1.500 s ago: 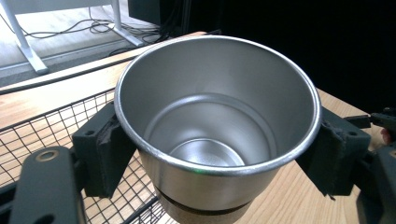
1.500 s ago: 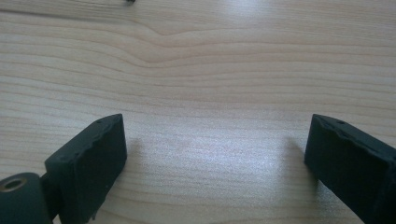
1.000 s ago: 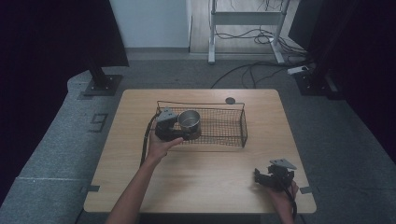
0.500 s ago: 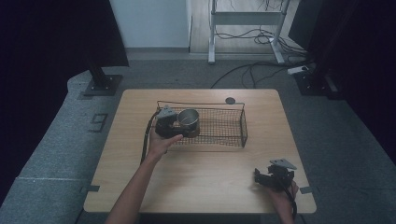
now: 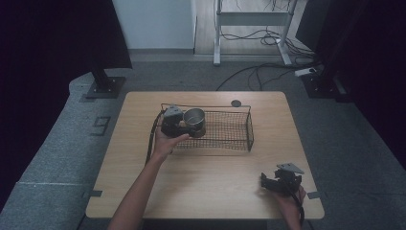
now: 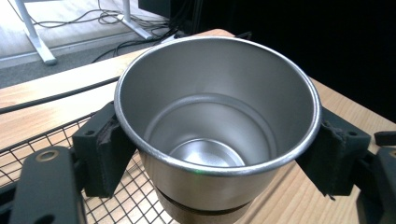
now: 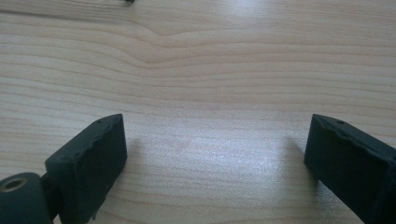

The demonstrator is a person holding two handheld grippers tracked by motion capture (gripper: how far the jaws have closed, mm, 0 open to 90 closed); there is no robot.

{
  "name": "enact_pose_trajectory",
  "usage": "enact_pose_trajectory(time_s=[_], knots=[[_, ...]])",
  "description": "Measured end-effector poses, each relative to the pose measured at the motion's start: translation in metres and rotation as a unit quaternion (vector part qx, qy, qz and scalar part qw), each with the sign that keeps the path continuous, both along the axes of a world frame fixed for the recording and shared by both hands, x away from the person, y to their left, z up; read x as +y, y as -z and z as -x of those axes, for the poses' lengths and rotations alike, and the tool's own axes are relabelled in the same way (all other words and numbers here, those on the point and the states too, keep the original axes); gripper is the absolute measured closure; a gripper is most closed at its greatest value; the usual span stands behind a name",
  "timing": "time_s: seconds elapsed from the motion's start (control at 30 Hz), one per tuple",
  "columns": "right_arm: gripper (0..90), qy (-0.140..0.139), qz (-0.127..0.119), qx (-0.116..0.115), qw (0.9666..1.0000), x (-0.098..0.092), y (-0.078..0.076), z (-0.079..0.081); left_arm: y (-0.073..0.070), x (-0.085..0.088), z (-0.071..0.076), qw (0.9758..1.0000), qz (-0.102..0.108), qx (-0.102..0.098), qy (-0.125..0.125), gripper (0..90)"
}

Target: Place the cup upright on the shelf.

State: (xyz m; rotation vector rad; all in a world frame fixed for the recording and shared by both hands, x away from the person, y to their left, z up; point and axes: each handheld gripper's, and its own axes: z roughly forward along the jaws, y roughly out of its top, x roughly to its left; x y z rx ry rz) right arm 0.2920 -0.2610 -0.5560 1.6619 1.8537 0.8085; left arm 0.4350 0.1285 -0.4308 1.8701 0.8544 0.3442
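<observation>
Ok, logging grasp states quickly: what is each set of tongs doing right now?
Left tongs: closed on the shiny steel cup, at the black wire basket's left end.
Right tongs: open, holding nothing, over the wooden table.

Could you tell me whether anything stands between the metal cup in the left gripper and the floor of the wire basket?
Nothing visible does. The metal cup, clamped between the left gripper's jaws, sits at the wire basket's left end, and the mesh beside it looks bare.
</observation>
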Motion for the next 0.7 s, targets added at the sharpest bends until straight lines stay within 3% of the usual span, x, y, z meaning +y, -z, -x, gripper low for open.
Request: enact_pose_trajectory(time_s=[0.33, 0.7], knots=[[5.6, 0.001, -0.001, -0.001, 1.0000, 0.000, 0.000, 0.000, 0.000, 0.001, -0.012, 0.9999, -0.007, 0.000, -0.008, 19.1], [5.6, 0.002, 0.000, -0.001, 1.0000, 0.000, 0.000, 0.000, 0.012, 0.004, -0.025, 0.9996, -0.015, 0.016, -0.017, 19.1]])
